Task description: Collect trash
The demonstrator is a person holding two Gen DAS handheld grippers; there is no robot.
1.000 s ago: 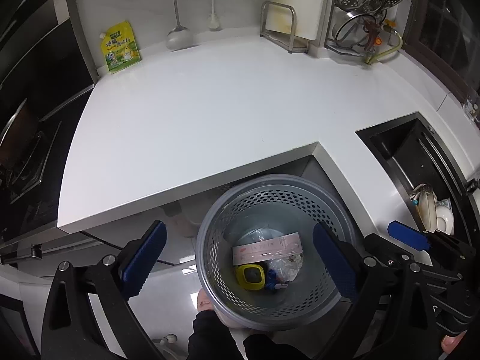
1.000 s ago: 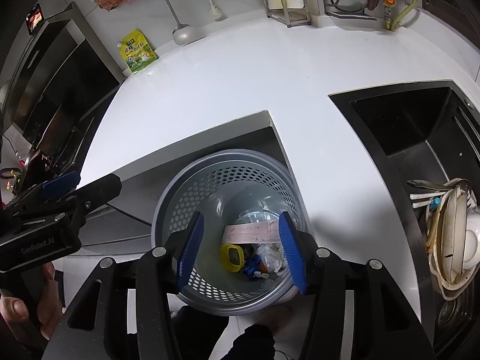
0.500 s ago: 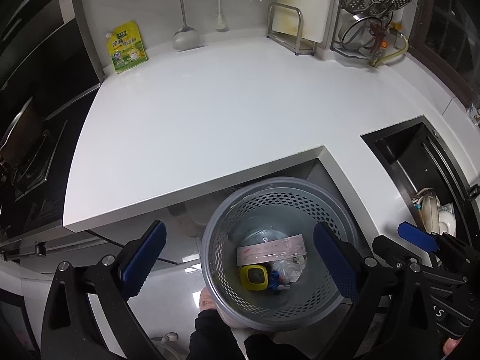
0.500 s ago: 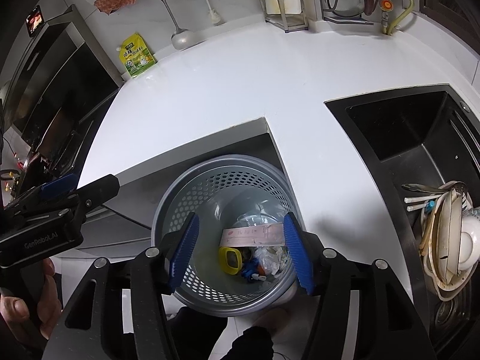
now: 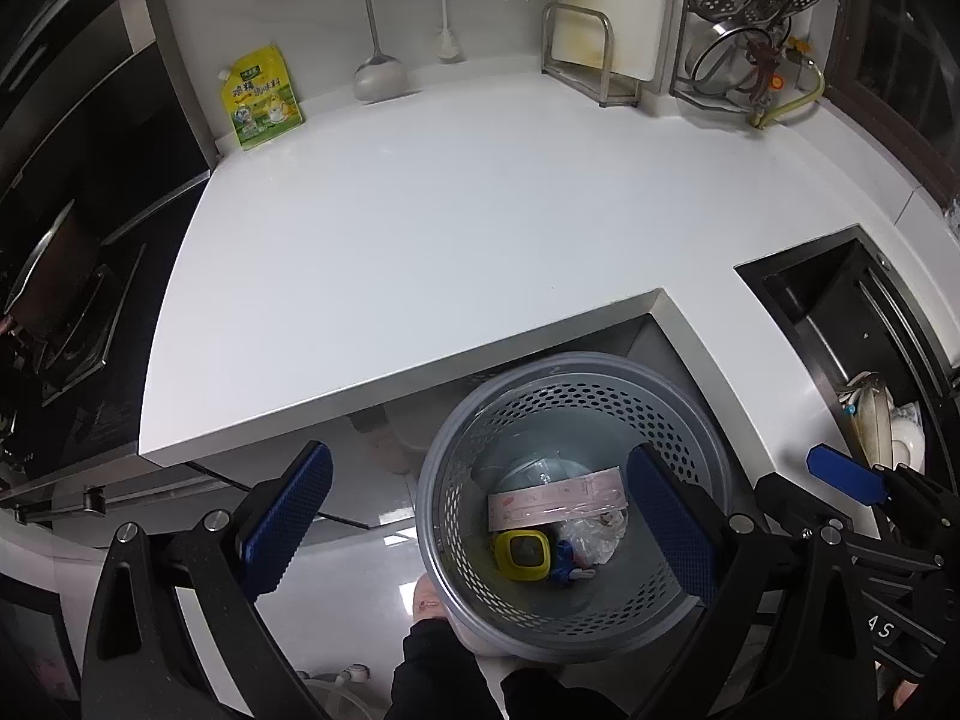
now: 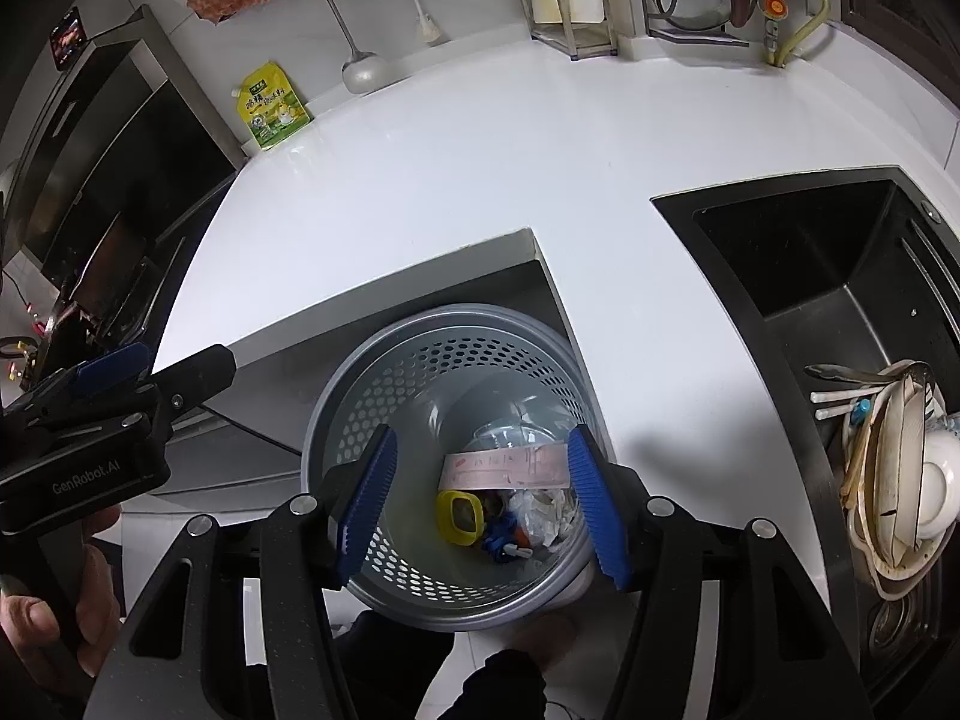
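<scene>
Here both grippers, left (image 5: pixel 480 525) and right (image 6: pixel 483 501), angle down over the perforated trash bin (image 6: pixel 372 396), jaws spread and gripping nothing; the right's just widened.

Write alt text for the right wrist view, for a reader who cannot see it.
The right gripper hangs open and empty over a grey perforated bin holding a pink strip, a yellow ring and crumpled scraps. Behind it lie a white counter and a dark sink with dishes.

Bin (image 5: pixel 576 504) sits below the counter's (image 5: pixel 420 240) notch (trash (image 5: pixel 558 510) inside) — sink (image 6: pixel 840 276) to its right.
</scene>
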